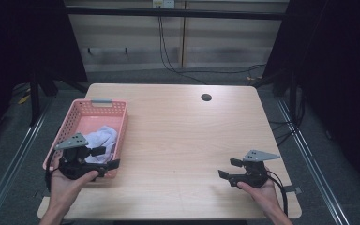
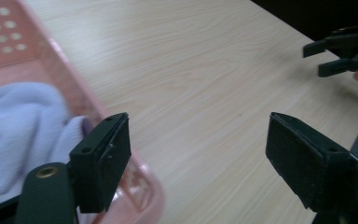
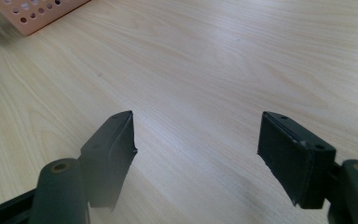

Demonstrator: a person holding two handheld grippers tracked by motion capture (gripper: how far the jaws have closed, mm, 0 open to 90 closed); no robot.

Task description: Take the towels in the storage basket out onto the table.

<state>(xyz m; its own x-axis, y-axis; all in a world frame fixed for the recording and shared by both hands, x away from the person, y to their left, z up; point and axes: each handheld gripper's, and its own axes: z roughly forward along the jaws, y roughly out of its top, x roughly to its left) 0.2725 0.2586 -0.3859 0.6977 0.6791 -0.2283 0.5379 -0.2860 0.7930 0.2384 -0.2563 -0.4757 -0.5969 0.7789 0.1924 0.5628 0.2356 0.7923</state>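
A pink perforated basket [image 1: 102, 101] sits at the table's left side with a pale lilac cloth [image 1: 102, 137] bunched inside it. My left gripper [image 1: 107, 158] hovers over the basket's near right corner, open, with nothing between its jaws. In the left gripper view the open left gripper [image 2: 198, 140] straddles the basket rim [image 2: 74, 88], with the cloth [image 2: 18, 126] to its left and bare table between the jaws. My right gripper [image 1: 229, 168] stands open above the table's near right part. Under the open right gripper [image 3: 196, 135] there is plain wood, and the basket's corner [image 3: 37, 16] lies far off.
The light wooden table [image 1: 183, 131] has a round cable hole [image 1: 206, 97] near its far edge. Dark curtains and metal frame rails flank both sides. In the left gripper view, the right gripper [image 2: 318, 59] shows at the far right by the table edge.
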